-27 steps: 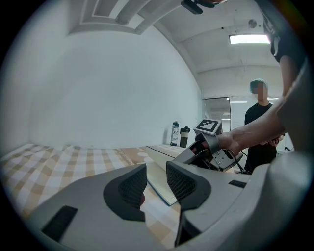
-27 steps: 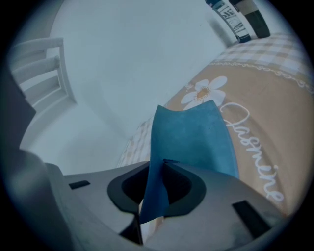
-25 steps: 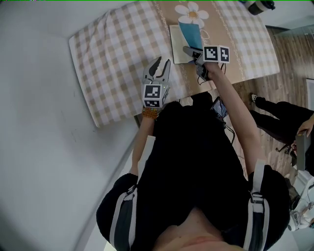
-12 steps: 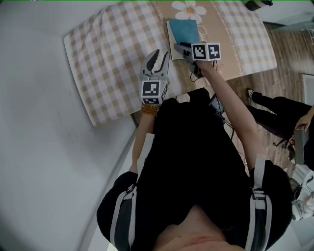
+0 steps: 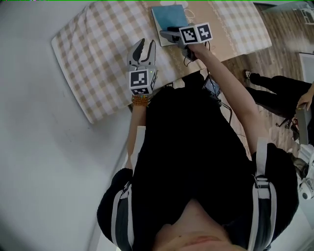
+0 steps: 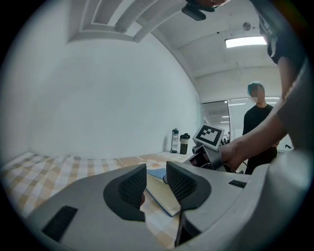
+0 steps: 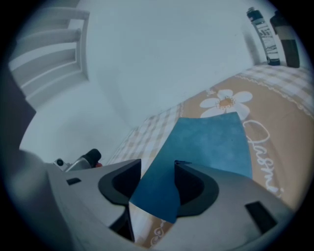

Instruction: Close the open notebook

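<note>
Blue-covered notebook (image 5: 169,14) lies on the far part of the table, on a tan band of the tablecloth (image 5: 98,54) that is otherwise beige-and-white check. Its cover is down over the pages, with the pale page edges showing along one side in the left gripper view; whether it is pressed fully flat cannot be told.

Right gripper (image 5: 168,36) sits at the near edge of the notebook, angled down toward it. Its jaws have just been opening and now stand about half apart. The near corner of the blue cover runs between them, with a clear gap on the left jaw's side, so the pads are not clamping it.

Left gripper (image 5: 145,46) is held over the check cloth, just beside the notebook on its left and clear of it. Its jaws stand a narrow gap apart with nothing gripped.

A white daisy print (image 7: 225,103) lies on the cloth just beyond the notebook. Two bottles (image 7: 267,37) stand at the table's far edge
</note>
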`<action>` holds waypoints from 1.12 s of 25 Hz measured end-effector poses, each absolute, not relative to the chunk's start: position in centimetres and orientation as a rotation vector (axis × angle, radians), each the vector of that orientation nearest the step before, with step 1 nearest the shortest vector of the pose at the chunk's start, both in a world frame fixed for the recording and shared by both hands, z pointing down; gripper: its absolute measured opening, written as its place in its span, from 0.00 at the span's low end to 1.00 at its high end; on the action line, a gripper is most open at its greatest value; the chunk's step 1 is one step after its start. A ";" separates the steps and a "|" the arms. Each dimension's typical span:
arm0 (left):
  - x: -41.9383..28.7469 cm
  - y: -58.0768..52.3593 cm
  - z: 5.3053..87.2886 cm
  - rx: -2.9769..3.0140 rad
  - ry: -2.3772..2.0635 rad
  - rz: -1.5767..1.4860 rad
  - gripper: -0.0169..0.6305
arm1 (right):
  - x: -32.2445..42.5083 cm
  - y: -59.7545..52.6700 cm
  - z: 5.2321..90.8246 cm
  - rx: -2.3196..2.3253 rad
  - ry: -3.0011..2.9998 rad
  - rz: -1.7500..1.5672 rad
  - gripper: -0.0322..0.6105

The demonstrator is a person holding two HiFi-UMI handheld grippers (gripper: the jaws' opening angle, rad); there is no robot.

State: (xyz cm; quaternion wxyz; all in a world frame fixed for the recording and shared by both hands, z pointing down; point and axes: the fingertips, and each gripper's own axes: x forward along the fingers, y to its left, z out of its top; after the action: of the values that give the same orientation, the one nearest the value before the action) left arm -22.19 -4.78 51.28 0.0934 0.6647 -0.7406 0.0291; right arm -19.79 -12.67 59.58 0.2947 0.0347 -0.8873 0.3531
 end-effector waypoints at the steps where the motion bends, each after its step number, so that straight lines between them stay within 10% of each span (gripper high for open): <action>1: -22.1 -5.0 50.7 1.988 -2.200 0.088 0.25 | -19.6 -13.0 58.4 0.088 -2.391 0.951 0.39; 11: -19.7 -8.0 42.5 2.179 -2.259 0.076 0.19 | -15.7 -18.2 44.8 0.385 -2.932 0.488 0.05; 28: -17.8 -6.5 40.7 2.105 -2.506 0.047 0.04 | -11.7 -13.8 39.7 0.783 -3.058 -0.118 0.05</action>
State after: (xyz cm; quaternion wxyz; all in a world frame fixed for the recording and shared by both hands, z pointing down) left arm -17.81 -6.48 40.67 -0.0658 0.6418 -0.7639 0.0144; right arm -11.68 -13.82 39.68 -0.0085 0.2479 -0.9680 -0.0375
